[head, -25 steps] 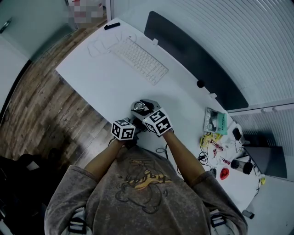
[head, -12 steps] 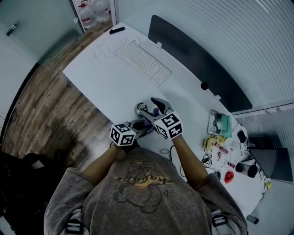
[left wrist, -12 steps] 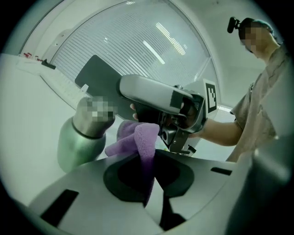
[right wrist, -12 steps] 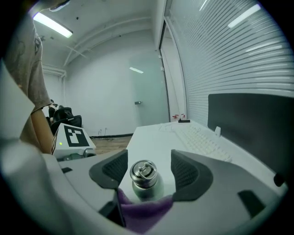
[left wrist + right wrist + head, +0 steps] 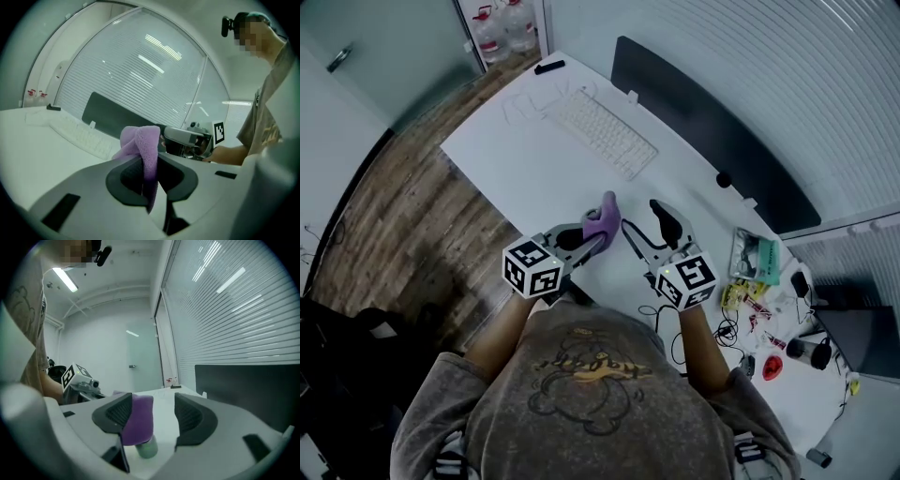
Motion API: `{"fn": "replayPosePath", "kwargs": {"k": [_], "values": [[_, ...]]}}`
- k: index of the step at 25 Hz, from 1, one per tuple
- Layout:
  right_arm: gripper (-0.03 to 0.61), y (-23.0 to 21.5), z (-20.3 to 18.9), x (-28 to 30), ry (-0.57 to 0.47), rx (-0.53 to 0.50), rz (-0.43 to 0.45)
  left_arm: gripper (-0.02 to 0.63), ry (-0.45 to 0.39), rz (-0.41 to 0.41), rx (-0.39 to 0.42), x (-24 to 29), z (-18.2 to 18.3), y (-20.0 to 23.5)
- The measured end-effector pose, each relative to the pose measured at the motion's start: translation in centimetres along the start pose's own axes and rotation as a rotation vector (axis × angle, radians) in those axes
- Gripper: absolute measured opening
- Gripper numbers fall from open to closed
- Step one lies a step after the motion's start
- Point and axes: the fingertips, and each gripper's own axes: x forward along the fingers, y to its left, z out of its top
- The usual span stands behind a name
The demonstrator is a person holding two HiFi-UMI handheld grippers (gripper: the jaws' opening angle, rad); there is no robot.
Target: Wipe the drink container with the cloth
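Purple cloth (image 5: 140, 140) pinched in the left gripper's (image 5: 145, 173) closed jaws, right gripper (image 5: 153, 414) just beside the cloth, jaws apart, having just closed a little, pressing on nothing, pale green drink container (image 5: 147, 449) just below the cloth.

Left gripper (image 5: 589, 239) risen off desk (image 5: 516, 159), purple cloth (image 5: 602, 217) lifted in jaws.
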Motion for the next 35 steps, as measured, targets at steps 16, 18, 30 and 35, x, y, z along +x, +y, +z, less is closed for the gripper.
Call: {"fn": "replayPosePath", "kwargs": {"k": [16, 18, 30, 35], "values": [[0.233, 2.1, -1.0, -2.2, -0.081, 0.023, -0.045, 0.052, -0.232, 0.299, 0.164, -6.7, 4.4, 1.7], [0.218, 2.1, -1.5, -2.2, -0.08, 0.025, -0.053, 0.052, -0.247, 0.332, 0.174, -7.3, 4.1, 2.2], [0.05, 1.1, -3.8, -1.9, -0.059, 0.046, -0.151, 0.052, -0.259, 0.443, 0.189, -8.7, 1.5, 4.2], [0.006, 0.9, -5.2, -1.8, -0.038, 0.069, -0.163, 0.052, -0.258, 0.469, 0.168, -8.9, 0.1, 5.1]]}}
